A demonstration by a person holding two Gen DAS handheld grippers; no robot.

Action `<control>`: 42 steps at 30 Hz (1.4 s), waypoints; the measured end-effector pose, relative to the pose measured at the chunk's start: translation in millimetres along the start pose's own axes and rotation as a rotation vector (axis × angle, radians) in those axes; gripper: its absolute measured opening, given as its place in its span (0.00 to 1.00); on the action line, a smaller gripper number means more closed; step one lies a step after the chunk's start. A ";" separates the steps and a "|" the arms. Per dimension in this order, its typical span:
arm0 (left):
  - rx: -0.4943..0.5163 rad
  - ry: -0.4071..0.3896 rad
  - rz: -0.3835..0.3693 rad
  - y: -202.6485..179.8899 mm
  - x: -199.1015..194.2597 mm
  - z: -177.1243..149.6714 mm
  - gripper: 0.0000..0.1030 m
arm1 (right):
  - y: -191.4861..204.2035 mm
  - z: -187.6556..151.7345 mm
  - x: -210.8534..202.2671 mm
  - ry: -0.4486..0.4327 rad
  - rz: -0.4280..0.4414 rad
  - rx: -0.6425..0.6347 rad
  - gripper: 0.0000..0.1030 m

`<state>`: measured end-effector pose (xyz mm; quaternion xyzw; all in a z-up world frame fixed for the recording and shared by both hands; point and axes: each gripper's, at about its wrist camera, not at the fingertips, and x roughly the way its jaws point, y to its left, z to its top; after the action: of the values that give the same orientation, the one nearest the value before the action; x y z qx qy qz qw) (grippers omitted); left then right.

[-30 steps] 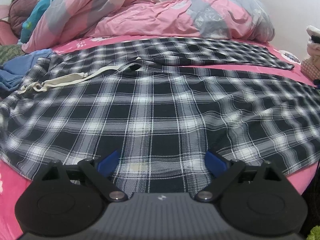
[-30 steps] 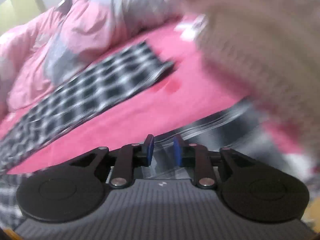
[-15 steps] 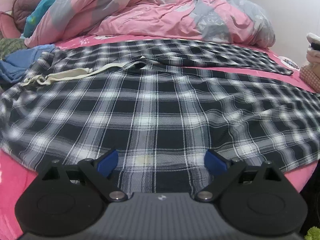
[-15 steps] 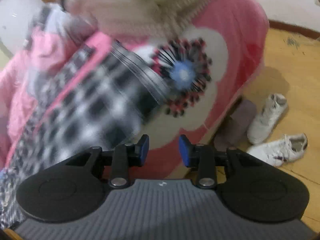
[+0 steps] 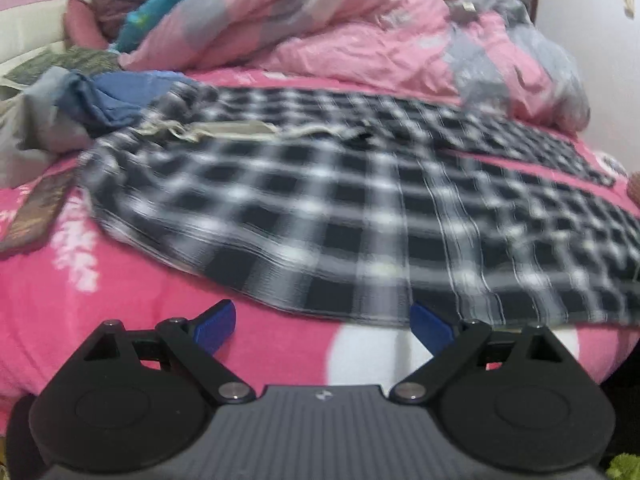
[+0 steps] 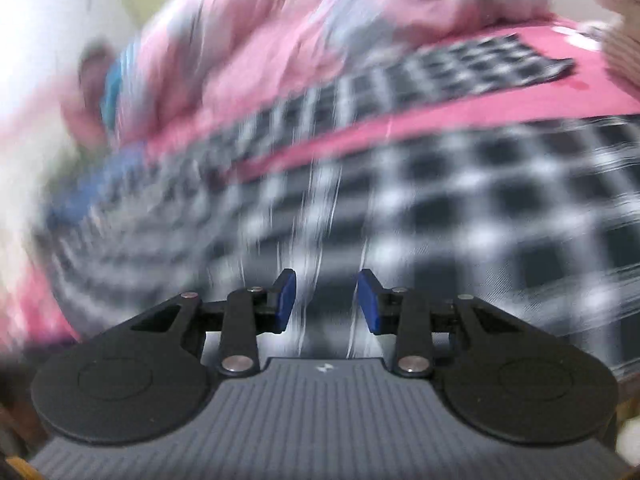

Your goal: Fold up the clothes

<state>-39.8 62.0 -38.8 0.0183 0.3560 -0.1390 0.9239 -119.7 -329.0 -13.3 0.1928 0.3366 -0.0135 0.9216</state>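
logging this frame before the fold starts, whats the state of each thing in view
left tongs: open, empty, over bare sheet short of the cloth's near edge
right tongs: open, empty, over the cloth
plaid cloth: spread flat, unfolded
drawstring: lying loose on the cloth's far edge
duvet: bunched up behind the cloth
blue garment: crumpled, beside the cloth
sheet: spread under everything

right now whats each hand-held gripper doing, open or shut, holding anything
Left hand-held gripper: open wide, empty, in front of the checked shirt.
Right hand-held gripper: open, empty, over the shirt.
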 end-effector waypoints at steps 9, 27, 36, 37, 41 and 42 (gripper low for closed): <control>-0.078 -0.060 -0.044 21.6 0.4 15.2 0.92 | 63.3 -10.1 -14.0 0.020 -0.030 -0.244 0.58; -0.049 0.032 0.122 7.0 56.9 35.0 1.00 | 96.0 1.0 67.1 0.055 -0.225 -0.204 0.99; -0.058 0.064 0.178 4.5 62.9 31.7 1.00 | 95.1 -6.0 68.8 0.045 -0.238 -0.210 0.99; -0.059 0.067 0.181 3.7 62.9 32.0 1.00 | 95.4 -6.0 68.6 0.046 -0.240 -0.210 0.99; -0.059 0.078 0.191 1.2 63.7 33.4 1.00 | 97.0 -6.4 68.0 0.050 -0.246 -0.214 0.99; -0.062 0.080 0.190 1.6 63.9 33.5 1.00 | 96.7 -6.6 67.5 0.049 -0.244 -0.213 0.99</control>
<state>27.7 43.5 -56.2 0.0289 0.3936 -0.0390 0.9180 -56.6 -230.0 -26.7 0.0520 0.3796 -0.0849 0.9198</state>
